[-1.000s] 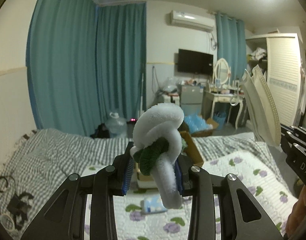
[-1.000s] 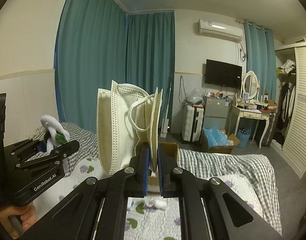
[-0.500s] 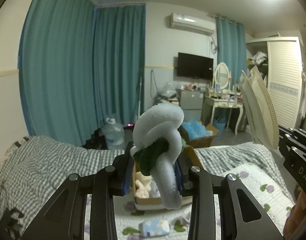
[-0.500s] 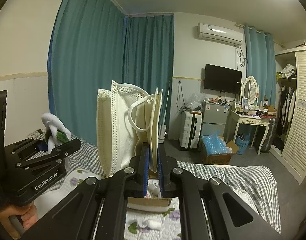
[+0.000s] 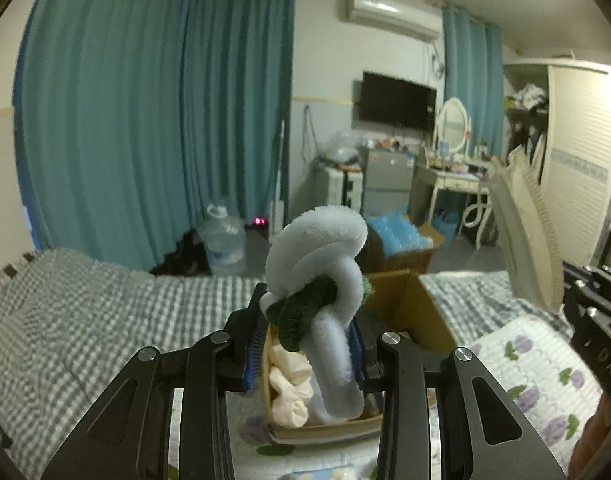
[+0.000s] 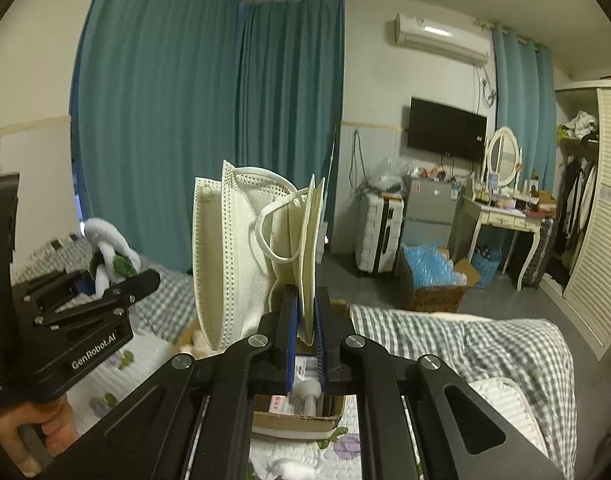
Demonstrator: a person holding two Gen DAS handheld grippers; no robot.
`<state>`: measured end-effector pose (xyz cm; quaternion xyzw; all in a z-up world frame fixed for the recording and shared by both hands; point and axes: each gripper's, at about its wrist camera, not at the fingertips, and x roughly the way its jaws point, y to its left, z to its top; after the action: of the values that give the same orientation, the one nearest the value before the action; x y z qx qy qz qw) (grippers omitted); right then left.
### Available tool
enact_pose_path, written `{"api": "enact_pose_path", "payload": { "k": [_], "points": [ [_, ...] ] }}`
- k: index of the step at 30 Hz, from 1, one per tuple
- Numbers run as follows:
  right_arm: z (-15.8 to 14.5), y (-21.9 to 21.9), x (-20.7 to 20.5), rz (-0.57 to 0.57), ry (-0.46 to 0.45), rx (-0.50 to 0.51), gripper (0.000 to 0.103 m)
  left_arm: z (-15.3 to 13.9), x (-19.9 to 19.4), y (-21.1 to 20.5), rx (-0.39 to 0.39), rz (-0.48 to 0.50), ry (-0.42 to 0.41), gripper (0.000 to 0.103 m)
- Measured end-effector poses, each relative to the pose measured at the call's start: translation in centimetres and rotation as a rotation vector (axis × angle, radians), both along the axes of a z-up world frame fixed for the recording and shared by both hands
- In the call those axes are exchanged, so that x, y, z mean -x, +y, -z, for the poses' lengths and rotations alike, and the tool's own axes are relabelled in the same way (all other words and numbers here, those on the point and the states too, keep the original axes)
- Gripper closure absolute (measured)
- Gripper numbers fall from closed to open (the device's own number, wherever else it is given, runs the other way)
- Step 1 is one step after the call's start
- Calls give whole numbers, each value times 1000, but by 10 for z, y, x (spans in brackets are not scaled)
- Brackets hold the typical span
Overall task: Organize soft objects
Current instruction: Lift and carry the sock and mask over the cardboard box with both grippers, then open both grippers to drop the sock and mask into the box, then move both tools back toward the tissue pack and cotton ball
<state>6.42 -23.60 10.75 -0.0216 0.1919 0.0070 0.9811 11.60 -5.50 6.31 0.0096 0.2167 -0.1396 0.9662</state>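
Note:
My left gripper (image 5: pixel 305 344) is shut on a knotted white and green plush toy (image 5: pixel 321 280) that sticks up between its blue pads. An open cardboard box (image 5: pixel 421 312) sits on the bed right behind it, with cream soft items (image 5: pixel 289 392) inside. My right gripper (image 6: pixel 305 320) is shut on a cream face mask (image 6: pixel 241 264) standing upright, its ear loop hanging at the front. Below its fingers lies the same box (image 6: pixel 297 420). The left gripper (image 6: pixel 85 284) with the toy shows at the left of the right wrist view; the mask (image 5: pixel 525 232) shows at the right of the left wrist view.
The bed has a grey checked cover (image 5: pixel 85 320) and a white flowered quilt (image 5: pixel 537 368). A small white fluffy piece (image 6: pixel 285 470) lies on the quilt in front of the box. Beyond the bed stand a water jug (image 5: pixel 223 240), a box of blue bags (image 6: pixel 433 280) and a dressing table (image 6: pixel 505 216).
Both grippers have moved forward and a little down toward the cardboard box, which now looms larger just beyond the fingers. Both grips are unchanged.

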Motion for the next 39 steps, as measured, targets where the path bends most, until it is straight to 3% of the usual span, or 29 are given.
{"api": "enact_pose_path", "payload": {
  "k": [10, 16, 23, 25, 27, 29, 31, 33, 39],
  "points": [
    [93, -8, -58, -10, 206, 5, 95, 64, -37, -19, -71, 25, 152, 69],
    [125, -4, -78, -28, 292, 36, 95, 90, -51, -25, -92, 32, 233, 68],
    [154, -6, -96, -28, 364, 62, 94, 99, -49, -40, -137, 53, 243, 55],
    [155, -7, -97, -21, 361, 63, 87, 99, -50, -41, -139, 51, 238, 55],
    [153, -8, -95, -13, 351, 63, 64, 94, -46, -37, -112, 30, 212, 53],
    [149, -10, -91, -8, 321, 53, 48, 88, -44, -31, -80, 21, 190, 49],
    [142, -9, -86, -1, 284, 54, 46, 78, -40, -29, -67, 7, 159, 43],
    [135, -8, -82, 0, 262, 54, 46, 71, -39, -27, -66, 3, 137, 31],
    [104, -9, -63, 29, 168, 34, 35, 41, -21, -21, -60, 1, 66, 29]
  ]
}}
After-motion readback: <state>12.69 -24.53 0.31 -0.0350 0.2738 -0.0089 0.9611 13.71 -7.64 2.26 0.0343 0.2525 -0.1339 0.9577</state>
